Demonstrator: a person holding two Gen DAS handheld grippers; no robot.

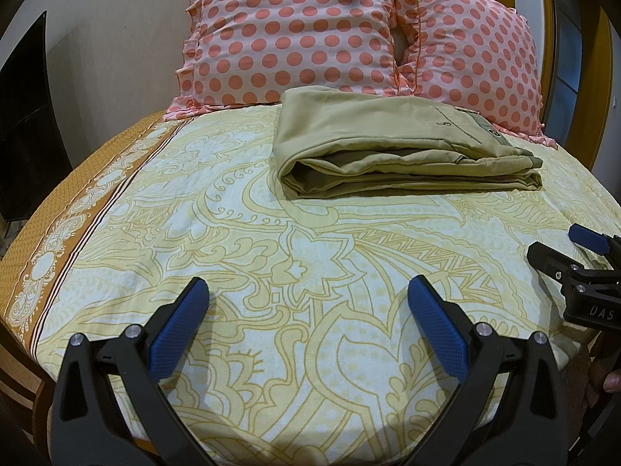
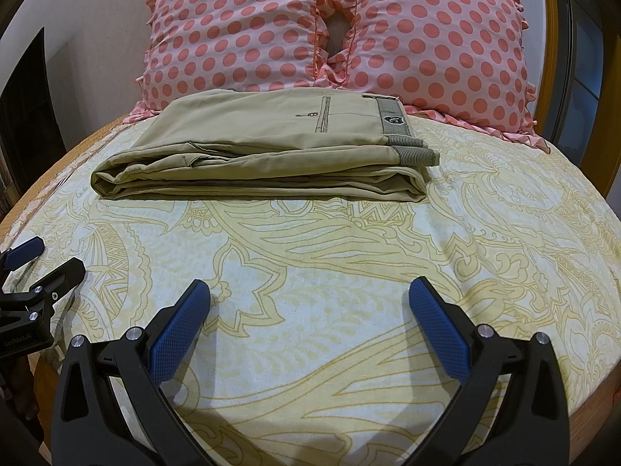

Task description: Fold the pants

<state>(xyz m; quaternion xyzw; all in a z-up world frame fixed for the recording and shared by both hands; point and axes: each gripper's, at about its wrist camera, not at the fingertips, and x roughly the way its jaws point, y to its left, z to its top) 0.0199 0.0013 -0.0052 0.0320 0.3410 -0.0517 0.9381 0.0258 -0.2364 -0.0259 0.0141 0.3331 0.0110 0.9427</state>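
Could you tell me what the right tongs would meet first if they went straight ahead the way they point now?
Probably the folded pants. The right tongs are open and empty over the bedsheet, aimed at the pants' near folded edge, with the pillows behind. If angled downward, they could touch the sheet first.

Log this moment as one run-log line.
task: fold pants | pants: folded, lying on bedsheet before pillows | left tongs: open, empty | right tongs: open, empty | contact: none
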